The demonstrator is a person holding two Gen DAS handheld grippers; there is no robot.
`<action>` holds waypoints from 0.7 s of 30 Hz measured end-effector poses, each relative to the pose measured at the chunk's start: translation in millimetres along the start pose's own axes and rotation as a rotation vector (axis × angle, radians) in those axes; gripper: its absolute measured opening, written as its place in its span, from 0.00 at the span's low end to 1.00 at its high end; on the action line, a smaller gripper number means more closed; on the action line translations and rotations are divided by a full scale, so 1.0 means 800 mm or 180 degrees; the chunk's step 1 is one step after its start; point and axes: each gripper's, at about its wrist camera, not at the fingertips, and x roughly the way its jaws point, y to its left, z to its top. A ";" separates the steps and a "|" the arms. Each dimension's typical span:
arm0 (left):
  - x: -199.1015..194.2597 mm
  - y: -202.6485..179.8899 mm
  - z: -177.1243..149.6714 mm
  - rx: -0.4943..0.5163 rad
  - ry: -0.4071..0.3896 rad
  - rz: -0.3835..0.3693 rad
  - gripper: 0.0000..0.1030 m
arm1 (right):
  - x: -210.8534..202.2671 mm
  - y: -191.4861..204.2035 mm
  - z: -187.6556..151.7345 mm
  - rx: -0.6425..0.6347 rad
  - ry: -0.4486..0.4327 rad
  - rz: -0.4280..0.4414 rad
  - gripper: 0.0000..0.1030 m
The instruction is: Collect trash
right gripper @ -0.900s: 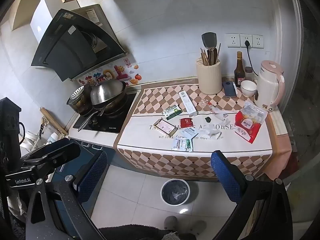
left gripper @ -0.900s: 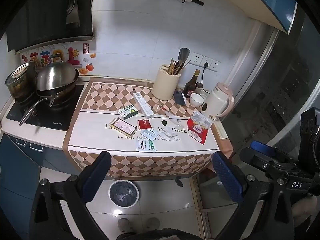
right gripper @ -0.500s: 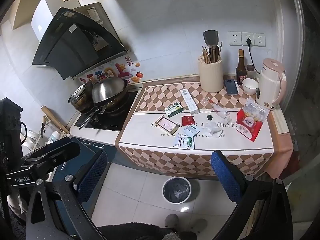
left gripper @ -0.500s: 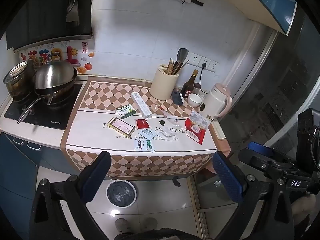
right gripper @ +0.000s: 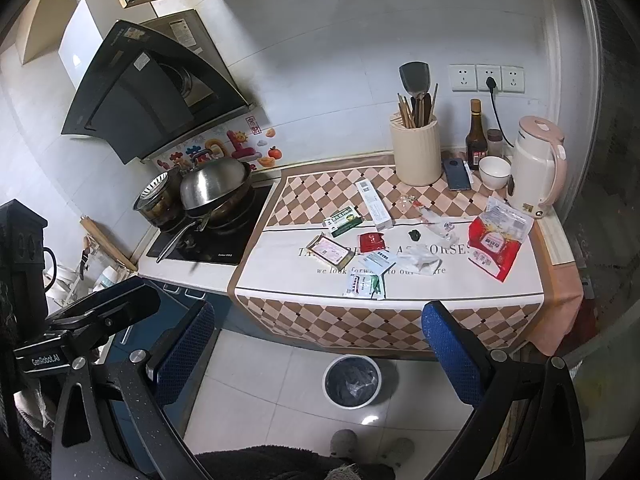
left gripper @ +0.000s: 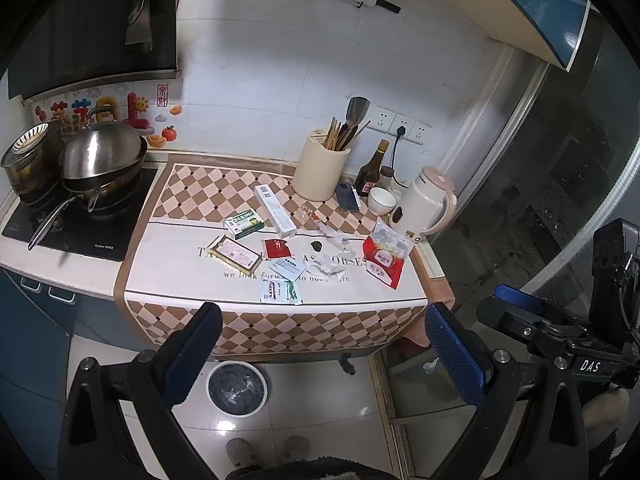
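Observation:
Trash lies scattered on the checked tablecloth [left gripper: 192,264] [right gripper: 280,272]: a green-white sachet [left gripper: 280,292] [right gripper: 364,285], a red sachet [left gripper: 277,247] [right gripper: 371,241], a crumpled white wrapper [left gripper: 326,268] [right gripper: 418,260], small boxes [left gripper: 244,224] [right gripper: 343,220] and a red snack bag [left gripper: 385,256] [right gripper: 496,242]. A small lined bin [left gripper: 237,387] [right gripper: 352,381] stands on the floor below the counter edge. My left gripper [left gripper: 322,354] and right gripper [right gripper: 320,350] are both open and empty, held well back from the counter above the floor.
A stove with a wok [left gripper: 100,168] [right gripper: 216,190] sits left of the cloth. A utensil holder [left gripper: 320,168] [right gripper: 416,152], bottle [right gripper: 476,136], bowl [left gripper: 382,201] and kettle [left gripper: 424,202] [right gripper: 536,164] stand at the back right. A glass door [left gripper: 560,184] lies to the right.
Both grippers have drawn slightly back and up from the counter, so the counter looks a little smaller. Nothing on the cloth has moved.

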 end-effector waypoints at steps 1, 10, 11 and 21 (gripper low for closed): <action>0.000 0.000 0.000 -0.0003 -0.0006 -0.0004 1.00 | 0.000 0.000 0.000 0.0002 0.0000 0.0003 1.00; -0.003 0.001 0.001 -0.0017 -0.0037 -0.0005 1.00 | 0.000 0.002 0.002 -0.0004 0.0004 0.0005 1.00; -0.004 0.002 0.002 -0.0017 -0.0047 -0.0001 1.00 | 0.000 0.003 0.002 -0.0004 0.0004 0.0004 1.00; -0.007 0.004 0.003 -0.0017 -0.0081 -0.0006 1.00 | -0.002 0.004 0.005 -0.0012 0.0001 0.0007 1.00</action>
